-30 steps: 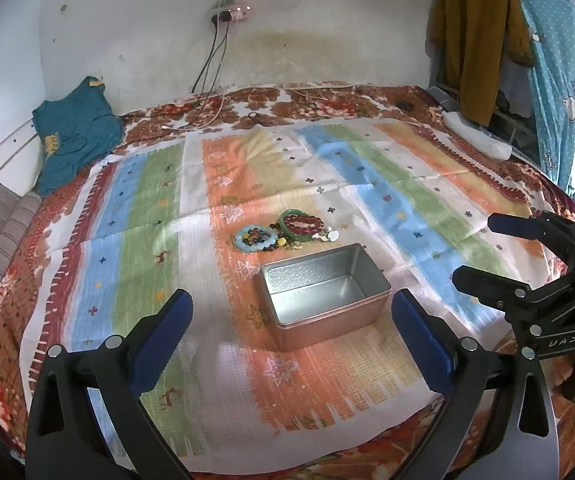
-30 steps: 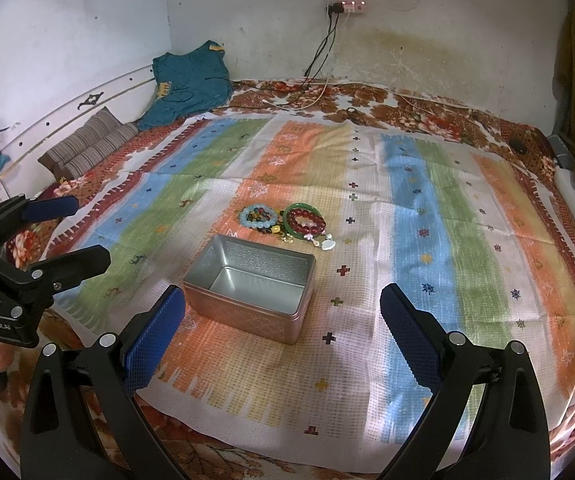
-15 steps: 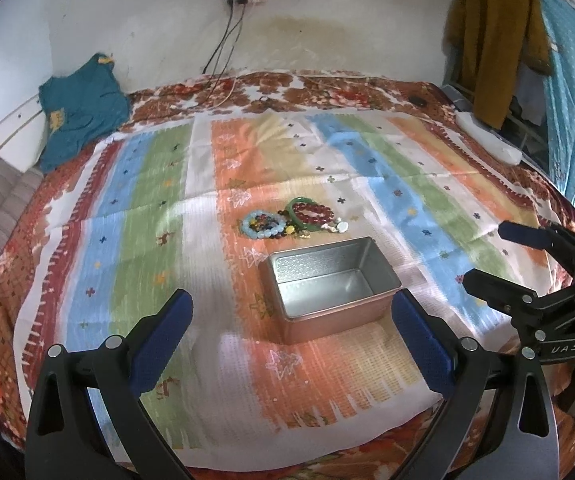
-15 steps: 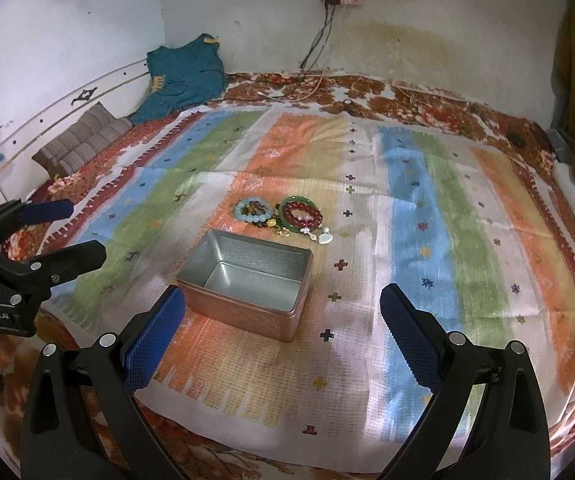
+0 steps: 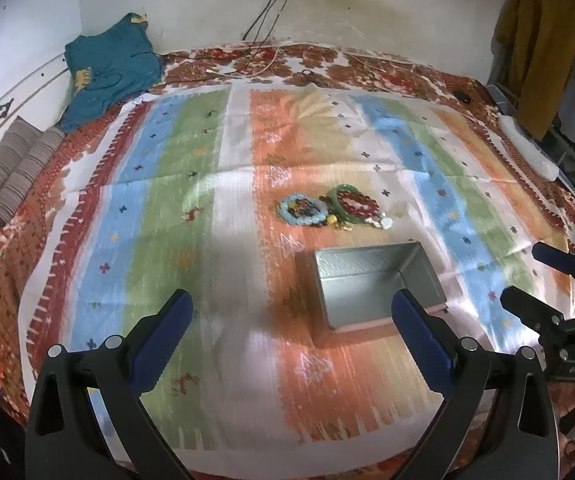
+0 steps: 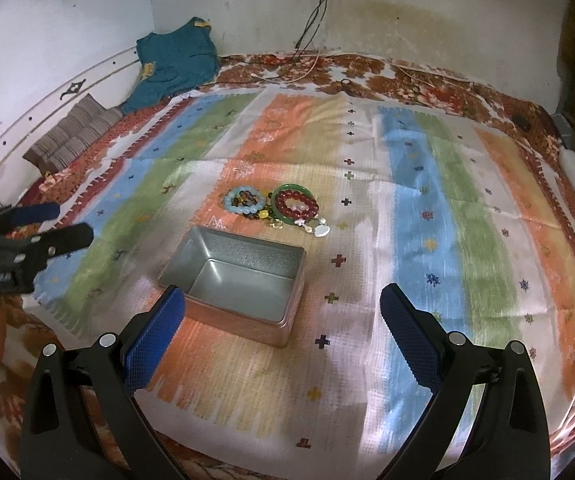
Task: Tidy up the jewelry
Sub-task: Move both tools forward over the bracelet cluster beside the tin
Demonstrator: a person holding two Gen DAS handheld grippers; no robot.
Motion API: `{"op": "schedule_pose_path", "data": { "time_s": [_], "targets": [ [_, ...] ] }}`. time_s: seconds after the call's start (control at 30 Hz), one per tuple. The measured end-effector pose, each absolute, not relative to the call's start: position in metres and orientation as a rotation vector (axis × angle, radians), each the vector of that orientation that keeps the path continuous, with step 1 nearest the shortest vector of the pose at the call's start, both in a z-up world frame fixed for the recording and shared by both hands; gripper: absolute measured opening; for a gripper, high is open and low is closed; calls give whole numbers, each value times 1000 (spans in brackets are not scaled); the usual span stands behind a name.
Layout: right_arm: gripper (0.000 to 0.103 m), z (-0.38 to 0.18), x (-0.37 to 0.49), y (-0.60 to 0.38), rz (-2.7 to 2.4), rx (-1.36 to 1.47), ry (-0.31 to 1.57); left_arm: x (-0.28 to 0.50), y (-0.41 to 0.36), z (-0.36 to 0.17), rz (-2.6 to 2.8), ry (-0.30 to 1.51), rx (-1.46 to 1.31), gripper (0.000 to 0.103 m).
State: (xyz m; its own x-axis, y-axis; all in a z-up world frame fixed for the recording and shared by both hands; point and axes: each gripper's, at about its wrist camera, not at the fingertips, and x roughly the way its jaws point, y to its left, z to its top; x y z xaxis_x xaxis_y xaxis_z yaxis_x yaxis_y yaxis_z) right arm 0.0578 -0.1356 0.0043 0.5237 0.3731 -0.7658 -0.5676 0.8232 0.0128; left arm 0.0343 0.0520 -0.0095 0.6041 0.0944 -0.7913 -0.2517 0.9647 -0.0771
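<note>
Both the left gripper (image 5: pixel 291 322) and right gripper (image 6: pixel 283 322) hang released above the striped cloth's (image 6: pixel 427 184) near edge. The bracelets (image 6: pixel 275 206) lie just beyond the open metal tin's (image 6: pixel 243 268) far rim, with bare cloth on every side.

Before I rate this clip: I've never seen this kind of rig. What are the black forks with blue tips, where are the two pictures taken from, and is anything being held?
Each fork is a hand-held gripper with two blue-padded fingers; a person carries one in each hand. A fisheye camera on each looks forward along its fingers. One picture is from the left gripper, the other from the right gripper; each also shows the other at its edge. Both are open and hold nothing. On the striped cloth sits an open, empty metal tin. Beyond it lies the jewelry: a pale blue bead bracelet, a red bead bracelet on a green bangle, plus small trinkets.
</note>
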Motion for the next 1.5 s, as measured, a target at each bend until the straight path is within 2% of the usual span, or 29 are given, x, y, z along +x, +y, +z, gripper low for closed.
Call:
{"op": "schedule_pose_path", "data": {
  "time_s": [1.5],
  "targets": [
    [99, -29, 166, -92, 480, -233, 995, 159, 104, -57, 331, 1069, -208, 97]
  ]
}}
